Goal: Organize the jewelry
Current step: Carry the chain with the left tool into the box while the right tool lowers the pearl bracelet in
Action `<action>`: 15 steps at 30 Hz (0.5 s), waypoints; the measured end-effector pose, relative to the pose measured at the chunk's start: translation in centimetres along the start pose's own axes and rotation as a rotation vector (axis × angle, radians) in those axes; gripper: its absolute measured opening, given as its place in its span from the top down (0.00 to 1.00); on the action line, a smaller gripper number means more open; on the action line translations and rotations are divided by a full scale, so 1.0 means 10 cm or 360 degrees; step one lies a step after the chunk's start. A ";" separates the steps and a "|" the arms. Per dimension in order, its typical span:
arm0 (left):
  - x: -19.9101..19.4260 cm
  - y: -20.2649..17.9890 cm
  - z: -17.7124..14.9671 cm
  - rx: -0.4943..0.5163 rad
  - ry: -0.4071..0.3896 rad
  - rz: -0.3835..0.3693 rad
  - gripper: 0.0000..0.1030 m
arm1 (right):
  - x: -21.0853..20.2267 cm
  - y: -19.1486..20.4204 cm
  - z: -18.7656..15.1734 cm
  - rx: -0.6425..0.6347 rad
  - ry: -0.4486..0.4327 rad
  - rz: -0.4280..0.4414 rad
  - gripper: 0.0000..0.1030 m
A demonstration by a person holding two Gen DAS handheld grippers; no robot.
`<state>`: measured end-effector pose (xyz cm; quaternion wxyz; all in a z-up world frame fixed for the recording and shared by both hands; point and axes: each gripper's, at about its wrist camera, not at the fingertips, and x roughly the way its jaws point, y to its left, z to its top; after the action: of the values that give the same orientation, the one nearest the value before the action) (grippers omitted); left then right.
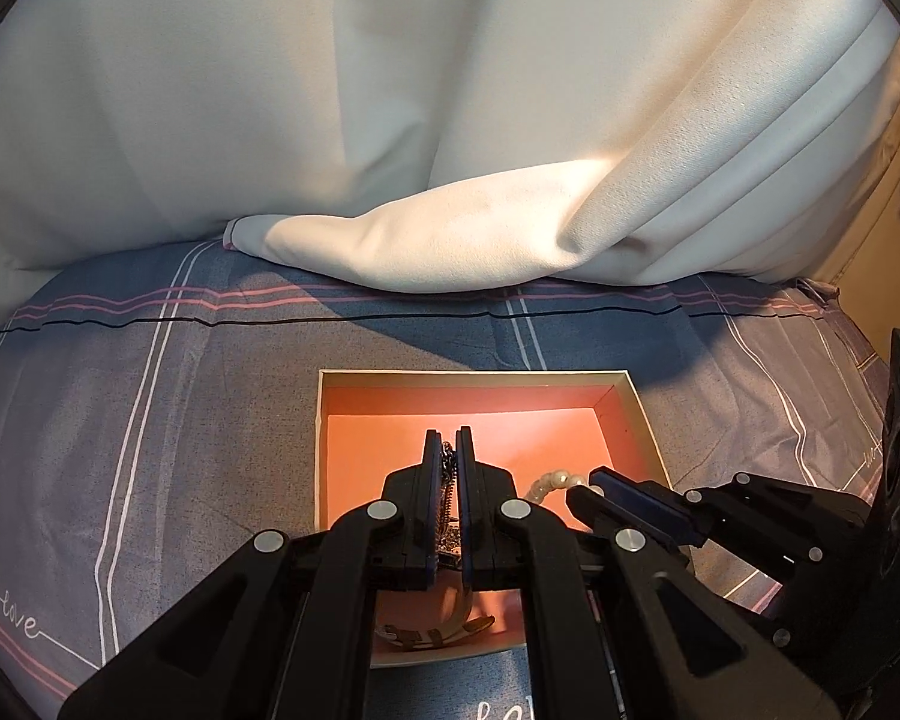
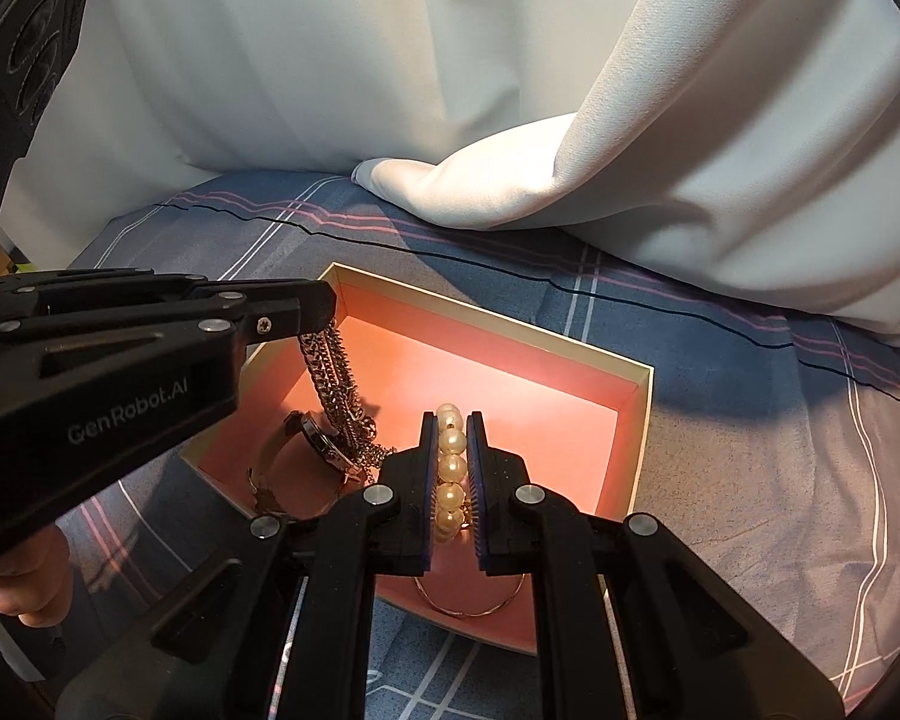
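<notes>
- A white curtain [image 1: 450,90] fills the background, and a fold of it [image 2: 660,180] spills onto the bed.
- A blue-grey bedsheet [image 1: 150,390] with pink and white stripes covers the bed; the word "love" is printed on it near the left edge of the left wrist view.
- A shallow open box [image 2: 645,396] with a cream rim and a salmon-pink lining [image 1: 390,420] lies flat on the sheet, below both grippers.
- The left gripper [image 2: 321,306] reaches in from the left side of the right wrist view, pointing slantwise down over the box's near-left part. Its jaws are clamped on a silver chain [image 2: 336,384], which hangs from the tips down to the box floor. In its own view the chain [image 1: 447,498] shows as a thin strip between the nearly meeting pads.
- The right gripper [image 2: 452,420] also tilts down into the box, just beside the left one on its right [image 1: 588,483]. Its jaws are pressed onto a pearl bracelet [image 2: 450,468], whose beads line up in the narrow gap between the pads.
- A person's fingers [image 2: 27,576] curl under the left gripper's handle at the lower left.
- A wristwatch [image 2: 324,438] lies on the box floor, touching the chain's lower end.
- A thin gold bangle [image 2: 468,611] lies flat at the box's near edge, under the right gripper.
</notes>
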<state>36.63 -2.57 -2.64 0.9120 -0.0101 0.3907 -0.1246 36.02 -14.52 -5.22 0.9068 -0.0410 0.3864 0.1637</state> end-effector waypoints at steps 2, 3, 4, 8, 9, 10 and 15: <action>0.01 -0.01 -0.01 0.0003 0.0003 0.0002 0.95 | 0.00 0.00 -0.01 -0.0004 0.0004 -0.0007 0.90; 0.01 -0.01 -0.01 0.0004 0.0005 0.0004 0.95 | 0.01 -0.01 -0.01 -0.0002 0.0007 -0.0006 0.90; 0.01 -0.01 -0.01 0.0003 0.0007 0.0002 0.95 | 0.02 -0.01 -0.01 -0.0003 0.0007 -0.0010 0.90; 0.02 -0.02 -0.01 0.0004 0.0020 0.0004 0.95 | 0.01 -0.02 -0.02 -0.0001 0.0015 -0.0010 0.90; 0.03 -0.02 -0.01 0.0004 0.0022 0.0005 0.95 | 0.01 -0.02 -0.02 -0.0002 0.0014 -0.0012 0.90; 0.03 -0.02 -0.01 0.0003 0.0025 0.0007 0.95 | 0.00 -0.02 -0.02 -0.0002 0.0012 -0.0014 0.90; 0.04 -0.02 -0.01 0.0000 0.0043 0.0013 0.95 | -0.01 -0.04 -0.03 0.0002 0.0019 -0.0022 0.90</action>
<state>36.82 -2.86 -2.99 0.9071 -0.0067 0.4030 -0.1210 35.88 -14.93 -5.34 0.9055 -0.0442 0.3917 0.1569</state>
